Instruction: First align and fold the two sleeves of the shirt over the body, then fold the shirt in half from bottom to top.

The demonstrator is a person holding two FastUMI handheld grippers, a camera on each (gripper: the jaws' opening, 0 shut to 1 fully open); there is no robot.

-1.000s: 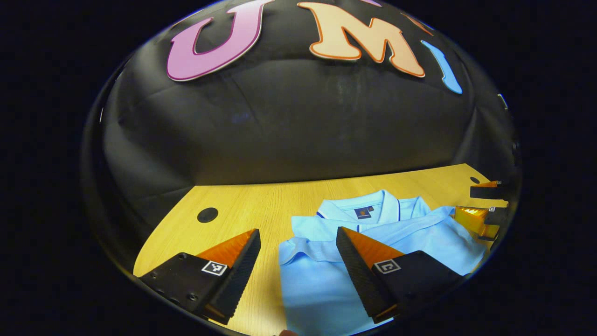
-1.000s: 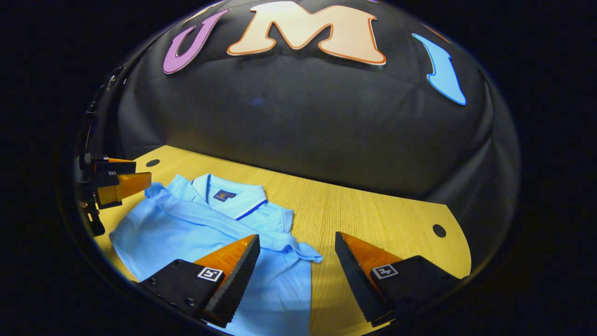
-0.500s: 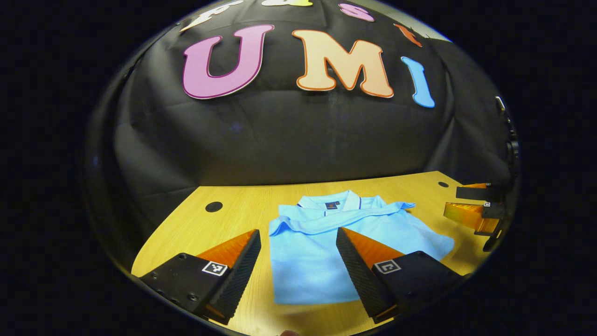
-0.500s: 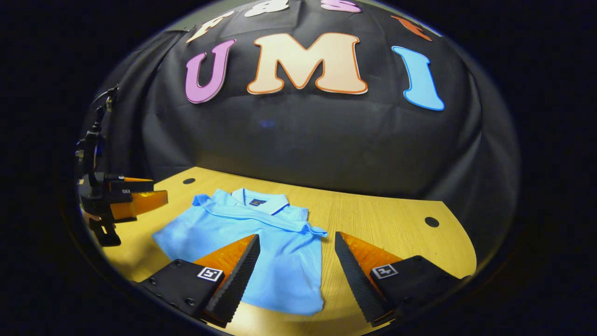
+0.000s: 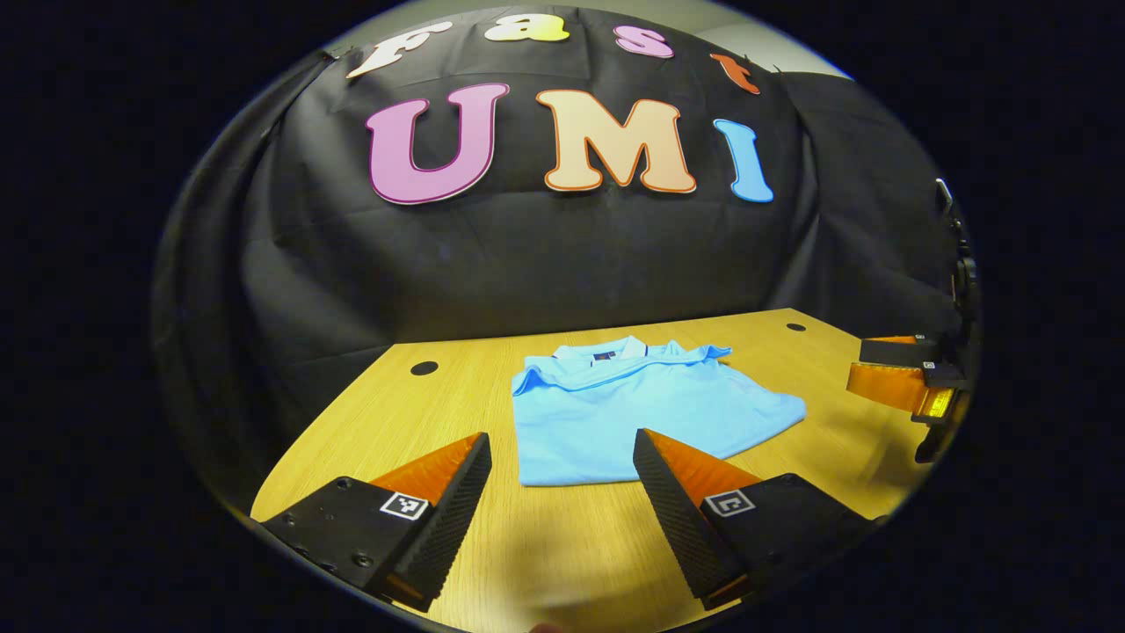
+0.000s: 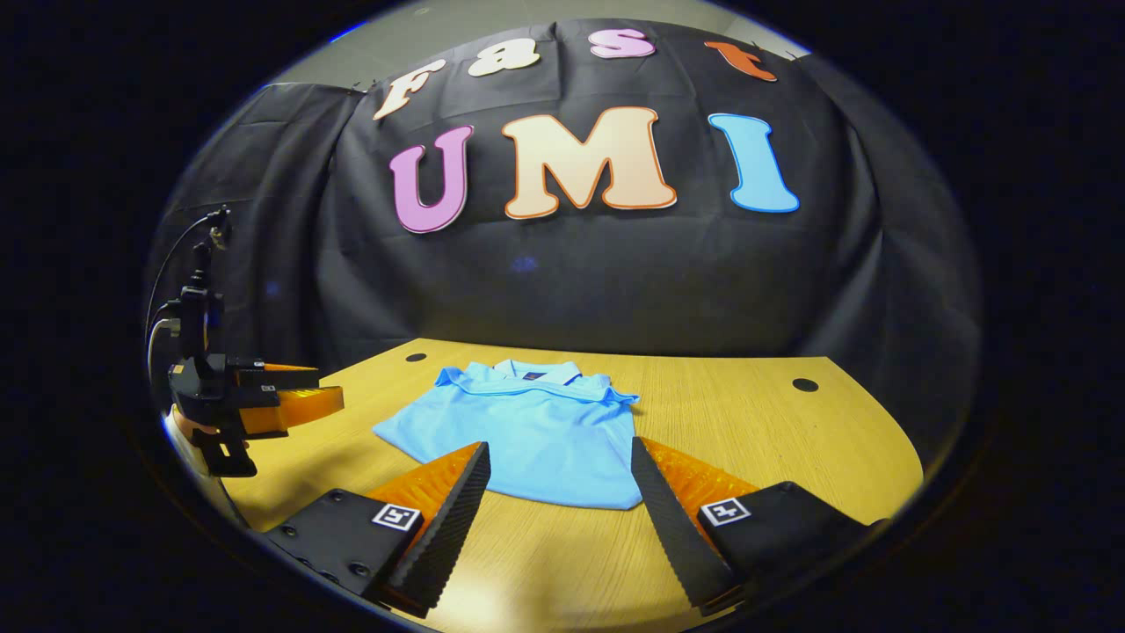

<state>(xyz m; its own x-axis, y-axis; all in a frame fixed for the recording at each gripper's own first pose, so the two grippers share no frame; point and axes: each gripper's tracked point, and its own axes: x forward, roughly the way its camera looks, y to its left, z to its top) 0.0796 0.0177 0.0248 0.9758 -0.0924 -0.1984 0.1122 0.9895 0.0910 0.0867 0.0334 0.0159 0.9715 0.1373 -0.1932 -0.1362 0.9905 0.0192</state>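
Your folded blue polo shirt [image 5: 633,413] lies on the wood desk [image 5: 395,413] w/ black cloth wall behind; both grippers, left gripper [image 5: 562,448] & right gripper [image 6: 560,457], are spread wide, holding nothing.

The folded shirt [image 5: 633,413] lies flat on the bench [image 5: 422,422], collar toward the booth wall behind it. The left gripper [image 5: 560,448] hangs before the shirt's near left corner, the right gripper [image 6: 557,457] before its near right corner, both apart from the shirt.

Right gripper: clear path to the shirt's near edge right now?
Probably yes. The right gripper is open, with bare table between it and the folded shirt; the left gripper is off to the side.
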